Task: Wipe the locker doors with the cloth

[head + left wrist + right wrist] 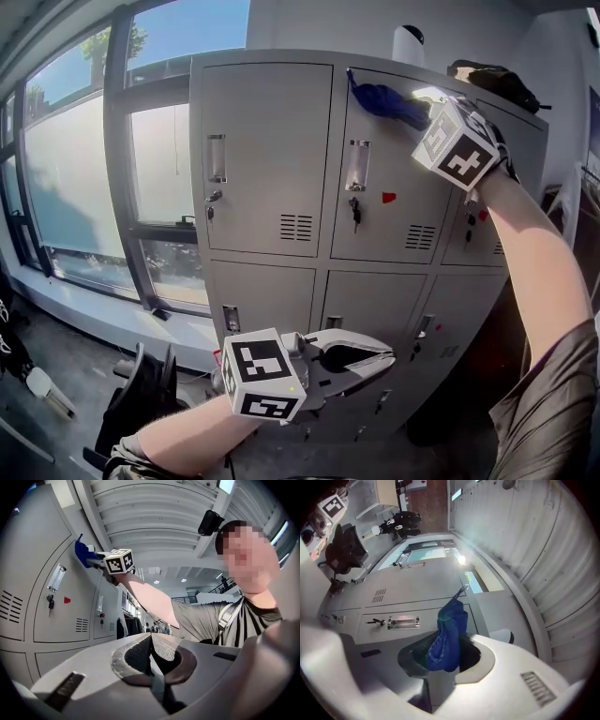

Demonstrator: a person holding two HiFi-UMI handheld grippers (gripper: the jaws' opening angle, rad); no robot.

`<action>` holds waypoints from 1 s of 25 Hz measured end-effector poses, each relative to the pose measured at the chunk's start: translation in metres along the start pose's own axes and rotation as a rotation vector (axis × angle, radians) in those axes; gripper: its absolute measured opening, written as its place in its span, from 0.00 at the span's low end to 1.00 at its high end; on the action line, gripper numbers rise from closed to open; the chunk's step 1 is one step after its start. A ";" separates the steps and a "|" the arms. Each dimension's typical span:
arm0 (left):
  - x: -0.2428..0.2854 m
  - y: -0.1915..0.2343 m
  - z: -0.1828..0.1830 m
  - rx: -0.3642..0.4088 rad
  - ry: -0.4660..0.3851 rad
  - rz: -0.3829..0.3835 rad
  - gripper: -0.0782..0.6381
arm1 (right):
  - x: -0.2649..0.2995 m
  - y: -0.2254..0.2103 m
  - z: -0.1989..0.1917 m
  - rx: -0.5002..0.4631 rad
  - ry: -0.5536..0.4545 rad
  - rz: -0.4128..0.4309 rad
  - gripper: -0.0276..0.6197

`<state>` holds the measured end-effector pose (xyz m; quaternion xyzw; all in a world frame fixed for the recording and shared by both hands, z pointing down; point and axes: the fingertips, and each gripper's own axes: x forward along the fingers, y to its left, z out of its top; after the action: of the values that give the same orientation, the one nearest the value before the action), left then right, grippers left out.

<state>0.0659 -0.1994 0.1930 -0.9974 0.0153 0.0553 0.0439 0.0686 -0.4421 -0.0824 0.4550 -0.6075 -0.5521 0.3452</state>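
The grey locker bank [267, 159] fills the head view. A blue cloth [384, 98] lies pressed against the top of the middle upper door [389, 225]. My right gripper [424, 114] is raised to that top edge and shut on the cloth. In the right gripper view the cloth [450, 625] hangs bunched between the jaws of the right gripper [449, 645], over the door [417, 597]. My left gripper [390, 355] hangs low in front of the lower doors, away from the cloth. Its jaw tips meet with nothing in them [151, 637]. The left gripper view also catches the cloth [83, 552].
A key [355, 214] hangs in the middle door's lock, with a red sticker [388, 197] beside it. A black bag [492, 80] and a white object [408, 42] rest on top of the lockers. Large windows [84, 169] stand left; a black chair [141, 394] sits on the floor.
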 end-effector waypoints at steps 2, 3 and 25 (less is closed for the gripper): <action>-0.001 0.001 -0.004 -0.005 -0.003 0.009 0.12 | 0.005 -0.008 -0.001 -0.011 0.014 -0.012 0.18; -0.002 0.001 -0.007 -0.007 -0.004 0.016 0.12 | 0.008 -0.011 -0.001 -0.015 0.018 -0.015 0.18; -0.016 0.016 -0.020 -0.010 0.008 0.097 0.12 | 0.029 -0.025 0.015 -0.268 0.077 -0.156 0.18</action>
<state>0.0519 -0.2167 0.2133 -0.9959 0.0637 0.0534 0.0363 0.0490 -0.4637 -0.1121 0.4716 -0.4775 -0.6354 0.3817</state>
